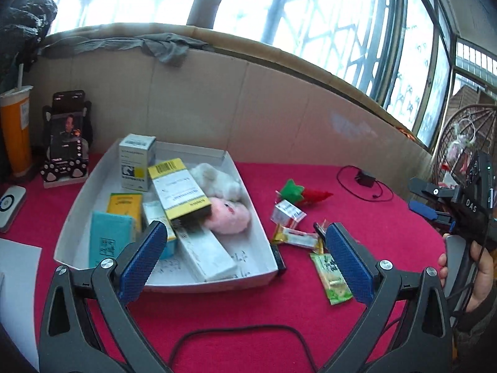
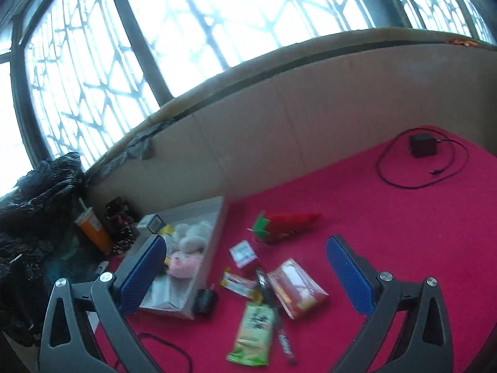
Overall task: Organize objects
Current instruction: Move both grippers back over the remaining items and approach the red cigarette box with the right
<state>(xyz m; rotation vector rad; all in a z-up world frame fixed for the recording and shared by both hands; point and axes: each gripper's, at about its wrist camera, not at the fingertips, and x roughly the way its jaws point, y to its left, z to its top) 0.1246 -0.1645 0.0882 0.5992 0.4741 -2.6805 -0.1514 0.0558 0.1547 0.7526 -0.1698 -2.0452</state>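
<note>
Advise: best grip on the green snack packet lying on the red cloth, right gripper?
Take the green snack packet across its narrow width near the middle, coming down from above. It lies flat on the red cloth, so no side edge stands up to catch. A dark pen lies along its right edge, touching or overlapping it, so the right gripper, now open, should probably pinch low, below the crowded upper end.

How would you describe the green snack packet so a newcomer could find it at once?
Start at the white tray on the red tablecloth. Just off its near right corner lies a loose cluster of small packets. The green snack packet is the one nearest the grippers, the only flat green sachet; its neighbours are yellow, red or white.
</note>
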